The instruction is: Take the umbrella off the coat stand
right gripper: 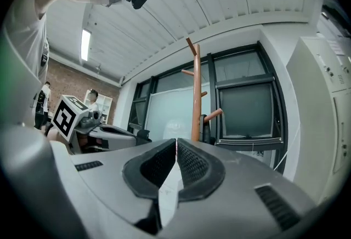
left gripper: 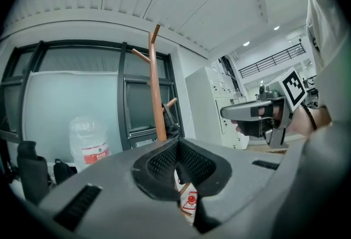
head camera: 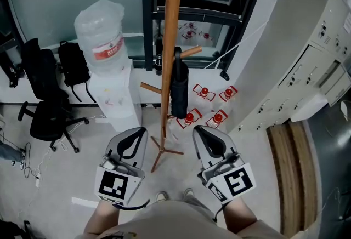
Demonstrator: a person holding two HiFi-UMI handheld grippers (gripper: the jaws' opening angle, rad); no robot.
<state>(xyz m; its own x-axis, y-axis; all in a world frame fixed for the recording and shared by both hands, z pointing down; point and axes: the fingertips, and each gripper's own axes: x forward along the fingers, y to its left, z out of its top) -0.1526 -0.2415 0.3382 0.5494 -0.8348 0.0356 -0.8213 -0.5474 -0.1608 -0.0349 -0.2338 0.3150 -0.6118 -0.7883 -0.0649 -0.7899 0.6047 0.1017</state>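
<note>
A black folded umbrella [head camera: 179,87] hangs by its handle from a peg on the wooden coat stand [head camera: 172,40], straight ahead of me. My left gripper [head camera: 141,130] is held low, left of the stand's foot, jaws together and empty. My right gripper [head camera: 196,129] is held right of the foot, also shut with nothing in it. Both point level toward the stand and are well short of the umbrella. In the left gripper view the stand [left gripper: 155,84] rises above the closed jaw tips [left gripper: 177,142]. In the right gripper view the umbrella [right gripper: 207,129] shows dark beside the pole [right gripper: 196,90], above the shut gripper [right gripper: 176,141].
A white water dispenser [head camera: 112,95] with a big bottle stands left of the stand. Black office chairs [head camera: 46,117] are further left. Red-and-white items [head camera: 205,103] lie on the floor behind the stand. Grey lockers [head camera: 296,68] line the right side, and a dark window frame [head camera: 148,13] stands behind.
</note>
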